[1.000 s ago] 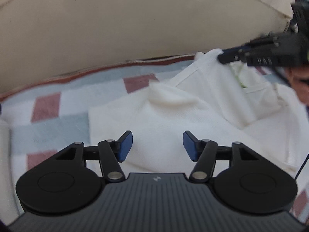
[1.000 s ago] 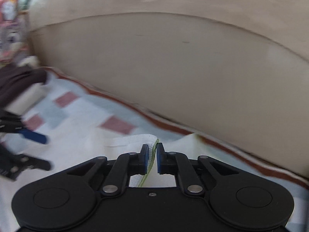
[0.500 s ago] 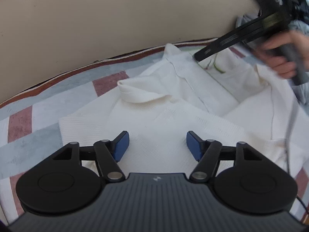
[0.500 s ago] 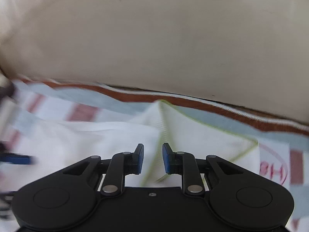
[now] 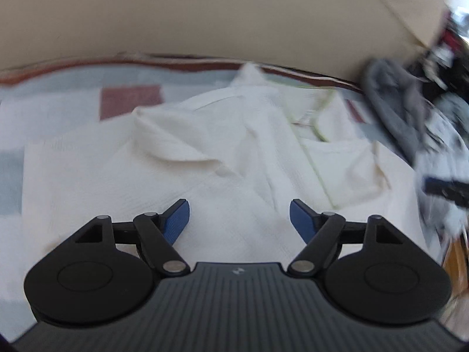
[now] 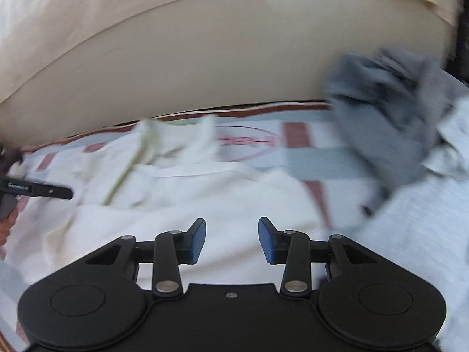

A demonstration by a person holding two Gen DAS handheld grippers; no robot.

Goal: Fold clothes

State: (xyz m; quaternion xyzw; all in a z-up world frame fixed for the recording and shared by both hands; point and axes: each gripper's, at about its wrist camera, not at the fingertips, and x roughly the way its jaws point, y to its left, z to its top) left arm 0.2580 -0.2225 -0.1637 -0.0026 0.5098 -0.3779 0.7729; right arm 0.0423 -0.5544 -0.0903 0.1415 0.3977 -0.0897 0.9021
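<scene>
Below, both tongs (image 5: 239,220) (image 6: 232,240) are opening empty over a rumpled, waffle-textured cream shirt (image 5: 222,158).

- A home, most likely a living room or bedroom: a broad beige cushion (image 6: 234,58) rises along the far side like a sofa back.
- A blanket (image 5: 58,108) checked in pale blue, white and dull red, with a red-brown border, covers the soft surface.
- Laundry lies on it: a white shirt (image 5: 205,158) spread out, a grey garment (image 6: 387,111) crumpled at the right.
- Blurred household clutter (image 5: 448,44) sits far right.
</scene>
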